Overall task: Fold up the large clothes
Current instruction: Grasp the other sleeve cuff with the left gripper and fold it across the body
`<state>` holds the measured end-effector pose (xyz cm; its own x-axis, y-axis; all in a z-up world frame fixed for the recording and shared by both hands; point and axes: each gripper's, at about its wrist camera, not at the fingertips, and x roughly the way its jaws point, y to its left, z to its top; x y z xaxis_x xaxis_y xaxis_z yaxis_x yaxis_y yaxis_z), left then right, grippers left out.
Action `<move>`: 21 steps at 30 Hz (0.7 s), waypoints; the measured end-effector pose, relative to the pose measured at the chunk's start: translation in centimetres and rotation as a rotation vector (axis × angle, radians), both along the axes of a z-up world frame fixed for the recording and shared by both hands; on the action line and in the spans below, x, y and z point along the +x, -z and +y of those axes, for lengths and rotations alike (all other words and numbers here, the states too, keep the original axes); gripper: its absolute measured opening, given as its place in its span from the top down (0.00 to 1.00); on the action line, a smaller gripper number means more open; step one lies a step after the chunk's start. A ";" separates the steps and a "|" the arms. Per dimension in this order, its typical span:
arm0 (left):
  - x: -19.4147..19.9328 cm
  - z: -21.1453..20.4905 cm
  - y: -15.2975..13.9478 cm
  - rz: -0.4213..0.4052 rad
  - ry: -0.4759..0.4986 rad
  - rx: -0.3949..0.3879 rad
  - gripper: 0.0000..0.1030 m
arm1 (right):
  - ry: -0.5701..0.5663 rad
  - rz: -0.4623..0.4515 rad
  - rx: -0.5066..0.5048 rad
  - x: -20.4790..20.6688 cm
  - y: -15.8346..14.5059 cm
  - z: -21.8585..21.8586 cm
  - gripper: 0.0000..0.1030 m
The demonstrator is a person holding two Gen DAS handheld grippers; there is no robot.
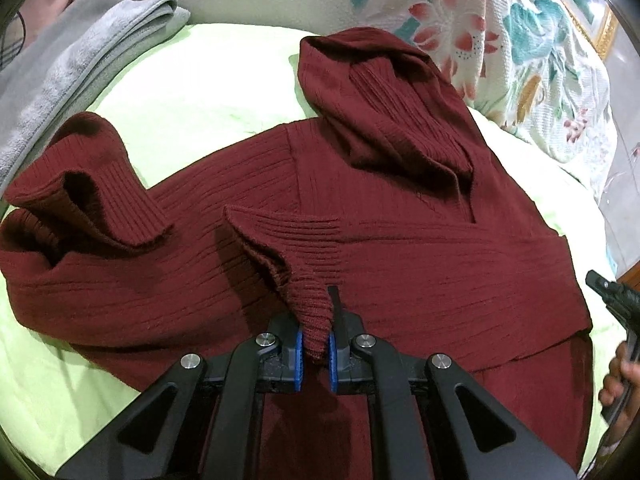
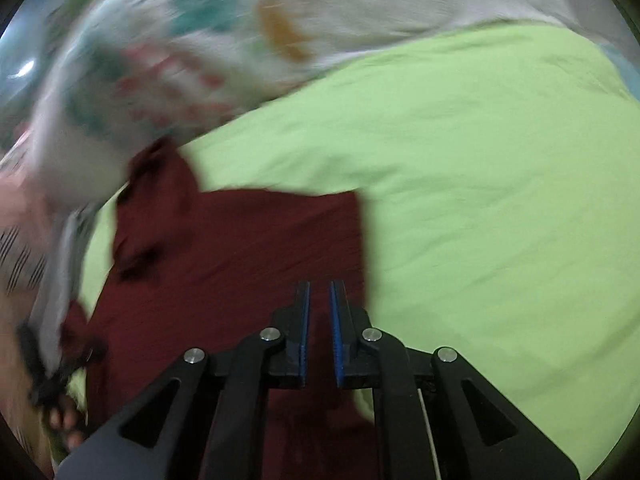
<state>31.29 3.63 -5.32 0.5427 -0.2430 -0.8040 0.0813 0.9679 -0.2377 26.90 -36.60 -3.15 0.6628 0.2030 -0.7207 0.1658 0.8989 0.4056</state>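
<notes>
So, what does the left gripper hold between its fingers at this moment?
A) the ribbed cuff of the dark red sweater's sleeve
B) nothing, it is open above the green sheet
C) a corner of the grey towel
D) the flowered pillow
A. In the left wrist view the left gripper is shut on the ribbed cuff of the dark red sweater, whose knit bunches between the blue pads; the grey towel lies apart, untouched.

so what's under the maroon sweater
The maroon sweater lies on a light green sheet, visible around its edges. Anything else beneath it is covered.
</notes>
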 end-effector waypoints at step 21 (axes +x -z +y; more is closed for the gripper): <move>-5.4 11.8 -6.5 -0.131 -0.144 0.165 0.53 | -0.068 0.006 0.066 -6.3 -0.3 4.6 0.61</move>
<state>25.86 15.45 1.14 0.6644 -0.0268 -0.7469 -0.0410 0.9965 -0.0723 20.55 -32.04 -2.90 0.6416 0.2945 -0.7082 0.1077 0.8796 0.4634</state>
